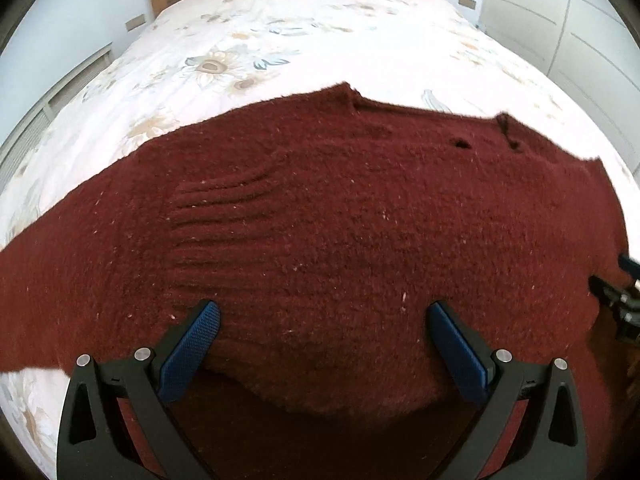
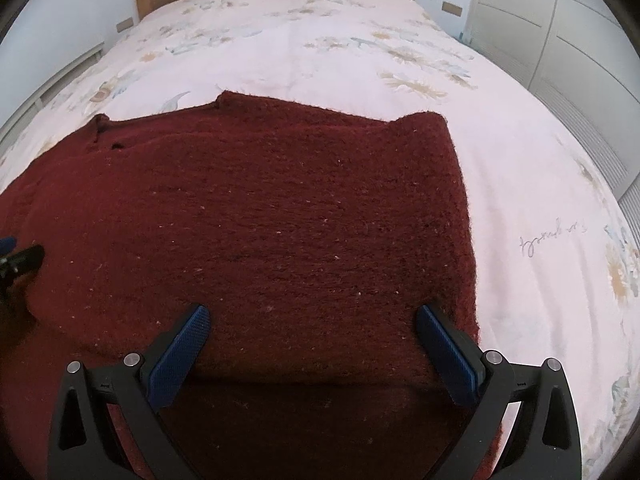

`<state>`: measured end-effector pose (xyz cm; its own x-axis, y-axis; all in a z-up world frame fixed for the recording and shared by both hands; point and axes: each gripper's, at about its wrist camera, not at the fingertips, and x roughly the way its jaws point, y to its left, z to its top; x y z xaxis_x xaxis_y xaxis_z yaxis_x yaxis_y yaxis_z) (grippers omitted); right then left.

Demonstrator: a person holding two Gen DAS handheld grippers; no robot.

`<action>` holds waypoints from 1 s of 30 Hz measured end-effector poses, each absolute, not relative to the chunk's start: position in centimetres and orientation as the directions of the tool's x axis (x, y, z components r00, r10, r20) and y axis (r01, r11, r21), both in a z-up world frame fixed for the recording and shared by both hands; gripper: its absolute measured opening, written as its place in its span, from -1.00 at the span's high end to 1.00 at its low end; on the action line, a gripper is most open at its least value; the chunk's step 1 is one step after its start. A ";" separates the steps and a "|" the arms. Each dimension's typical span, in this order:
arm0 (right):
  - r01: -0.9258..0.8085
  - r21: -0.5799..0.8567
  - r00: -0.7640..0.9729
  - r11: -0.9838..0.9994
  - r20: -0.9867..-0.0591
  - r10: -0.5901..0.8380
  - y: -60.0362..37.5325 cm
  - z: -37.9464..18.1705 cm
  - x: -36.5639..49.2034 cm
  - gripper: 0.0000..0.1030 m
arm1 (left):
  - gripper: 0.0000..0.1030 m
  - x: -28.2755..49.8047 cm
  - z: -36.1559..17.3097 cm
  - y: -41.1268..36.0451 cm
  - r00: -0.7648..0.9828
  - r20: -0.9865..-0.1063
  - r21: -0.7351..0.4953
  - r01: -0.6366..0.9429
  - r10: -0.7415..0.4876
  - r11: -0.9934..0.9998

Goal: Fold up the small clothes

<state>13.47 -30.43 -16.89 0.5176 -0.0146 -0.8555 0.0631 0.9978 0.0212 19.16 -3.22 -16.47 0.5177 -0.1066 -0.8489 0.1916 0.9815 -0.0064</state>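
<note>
On the floral bed (image 2: 360, 60), maroon knit sweater (image 2: 280, 208) lies spread. Left tongs (image 1: 324, 344) and right tongs (image 2: 314, 344) gape wide over its near folded edge. Likely mid-fold; next: pinch that edge.

Sweater (image 1: 340, 220) cut off by left and bottom picture edges in left wrist view; near hem lost in shadow. Script on bedspread (image 2: 550, 240) by bed's right edge too small to read. Right gripper (image 1: 618, 300) mostly cropped at picture edge.
</note>
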 end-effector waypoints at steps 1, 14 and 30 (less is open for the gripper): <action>0.060 0.026 0.510 0.998 -0.860 -0.009 -30.3 -16.6 13.5 -0.99 | -0.98 18.9 -16.1 -2.8 0.517 -0.849 -0.023 0.176 -0.112 0.984; 0.059 0.017 0.597 0.998 -0.802 -0.022 -30.5 -7.9 9.3 -0.99 | -0.98 17.5 -5.3 13.1 0.625 -0.775 -0.215 -0.115 -0.097 0.970; 0.151 0.030 0.565 0.988 -0.823 -0.061 -31.4 -7.2 7.1 -0.99 | -0.98 12.0 -10.8 39.6 0.351 -0.925 -0.191 -0.757 0.143 0.625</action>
<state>7.13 -31.42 -7.16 0.5649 -0.0611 -0.8229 0.1512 0.9880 0.0305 11.95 39.64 -10.83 0.3511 0.1432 -0.9253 -0.7570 0.6250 -0.1905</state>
